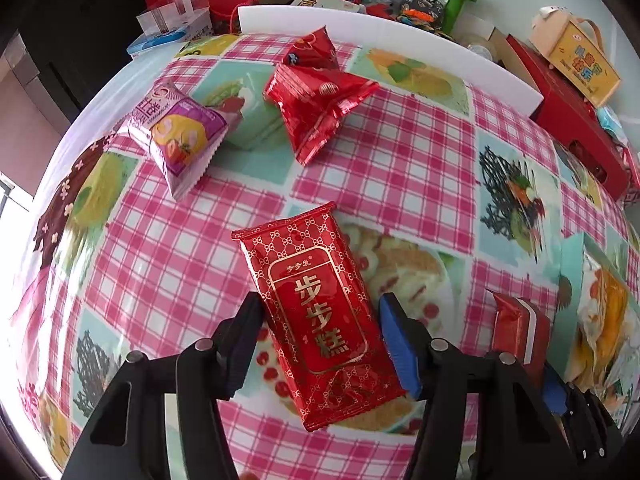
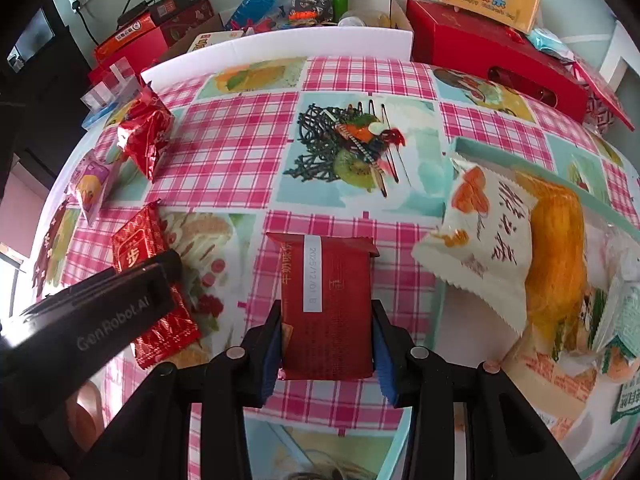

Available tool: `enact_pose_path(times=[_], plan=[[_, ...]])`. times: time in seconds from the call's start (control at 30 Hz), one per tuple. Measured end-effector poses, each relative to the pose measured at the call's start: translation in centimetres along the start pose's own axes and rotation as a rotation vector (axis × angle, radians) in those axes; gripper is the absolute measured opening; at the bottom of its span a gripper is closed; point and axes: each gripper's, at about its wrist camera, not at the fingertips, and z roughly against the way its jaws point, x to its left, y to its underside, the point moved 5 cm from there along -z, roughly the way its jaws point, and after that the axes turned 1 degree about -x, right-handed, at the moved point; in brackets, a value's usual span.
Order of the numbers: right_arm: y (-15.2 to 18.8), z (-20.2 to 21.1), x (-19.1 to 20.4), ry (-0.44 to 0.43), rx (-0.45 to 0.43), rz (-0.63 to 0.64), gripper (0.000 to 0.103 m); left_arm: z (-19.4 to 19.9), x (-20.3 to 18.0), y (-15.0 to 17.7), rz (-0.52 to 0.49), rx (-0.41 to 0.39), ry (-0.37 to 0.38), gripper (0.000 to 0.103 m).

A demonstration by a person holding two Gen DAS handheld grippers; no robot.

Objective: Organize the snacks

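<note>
The left hand-held gripper (image 1: 320, 340) is matte black plastic with angular arms, round silver screws at the joints and ribbed blue pads on its fingers. The right hand-held gripper (image 2: 326, 344) matches it. Grey "GenRobot.AI" lettering marks one black side at eight o'clock.

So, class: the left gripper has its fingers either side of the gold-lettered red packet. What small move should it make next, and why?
Probably close the left gripper: the red packet lies flat on the tablecloth between open fingers, ungripped, whereas the right gripper already clamps its dark red packet.
</note>
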Motion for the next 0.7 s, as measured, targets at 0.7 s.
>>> enact_pose_path(times=[0.7], plan=[[1.8,4.7,-1.8,-0.090,-0.040,-0.041,0.042,4.4,1.0,2.3,0.078,-0.034,0.080,0.047]])
